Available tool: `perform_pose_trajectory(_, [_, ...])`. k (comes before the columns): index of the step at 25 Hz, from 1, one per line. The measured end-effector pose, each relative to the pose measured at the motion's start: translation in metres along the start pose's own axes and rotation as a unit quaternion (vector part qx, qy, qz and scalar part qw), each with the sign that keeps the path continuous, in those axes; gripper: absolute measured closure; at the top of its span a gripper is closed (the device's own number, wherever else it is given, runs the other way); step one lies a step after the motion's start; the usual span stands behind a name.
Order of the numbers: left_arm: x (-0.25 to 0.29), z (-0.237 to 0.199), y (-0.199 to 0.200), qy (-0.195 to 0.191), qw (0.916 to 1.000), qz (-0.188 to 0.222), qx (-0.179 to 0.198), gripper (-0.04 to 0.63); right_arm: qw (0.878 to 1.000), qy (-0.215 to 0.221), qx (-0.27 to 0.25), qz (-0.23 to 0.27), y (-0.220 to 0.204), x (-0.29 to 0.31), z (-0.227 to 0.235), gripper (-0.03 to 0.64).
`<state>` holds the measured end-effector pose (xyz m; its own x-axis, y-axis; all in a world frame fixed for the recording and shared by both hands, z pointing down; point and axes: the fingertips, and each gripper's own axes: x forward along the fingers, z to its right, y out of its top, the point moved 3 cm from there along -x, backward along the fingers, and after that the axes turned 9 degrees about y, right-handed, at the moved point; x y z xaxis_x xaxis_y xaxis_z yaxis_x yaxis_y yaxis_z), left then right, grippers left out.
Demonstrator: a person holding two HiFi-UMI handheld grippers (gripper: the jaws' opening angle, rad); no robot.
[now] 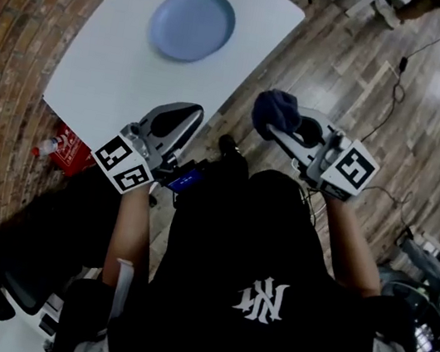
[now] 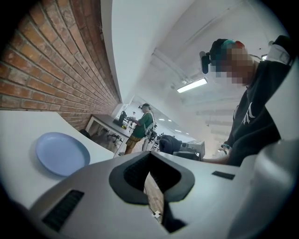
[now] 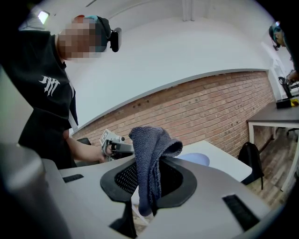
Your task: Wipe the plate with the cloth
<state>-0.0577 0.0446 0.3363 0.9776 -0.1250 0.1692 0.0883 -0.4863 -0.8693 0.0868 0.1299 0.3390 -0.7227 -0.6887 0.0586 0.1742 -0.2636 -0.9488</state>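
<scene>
A round blue plate [image 1: 192,24] lies on the white table [image 1: 112,68]; it also shows as the plate [image 2: 61,153] in the left gripper view and as a sliver of plate [image 3: 196,159] behind the cloth in the right gripper view. My right gripper [image 1: 278,125] is shut on a dark blue cloth [image 1: 274,109], held off the table's right edge over the floor. The cloth [image 3: 148,163] hangs bunched between that gripper's [image 3: 149,189] jaws. My left gripper [image 1: 187,116] is shut and empty at the table's near edge, short of the plate; its closed gripper [image 2: 152,172] holds nothing.
A red box with a bottle [image 1: 65,148] lies on the floor left of the table. A black chair [image 1: 29,255] stands at lower left. Wooden floor with cables [image 1: 400,85] spreads to the right. Another person [image 2: 142,122] stands at a far dark table. A black bag [image 3: 250,156] sits under a side table.
</scene>
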Motion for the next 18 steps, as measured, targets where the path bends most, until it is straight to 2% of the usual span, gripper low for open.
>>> perform_pose_trajectory(4, [-0.013,-0.003,0.007,0.015,0.9998,0.005,-0.009,0.594,1.0,-0.002,-0.009,-0.008,0.017,0.002,0.007,0.528])
perform_pose_trajectory(8, [-0.022,-0.016,0.016,0.04,0.9989,0.015,-0.02,0.594,1.0,0.018,-0.012,-0.016,0.032,0.017,0.021,0.528])
perform_pose_trajectory(13, [-0.024,-0.037,0.021,0.09,0.9951,0.034,-0.022,0.594,0.997,0.067,-0.018,-0.018,0.039,0.041,0.055,0.528])
perform_pose_trajectory(18, [-0.025,-0.056,0.036,0.154,0.9853,0.064,-0.038,0.594,0.99,0.132,-0.019,-0.038,0.057,0.071,0.089,0.528])
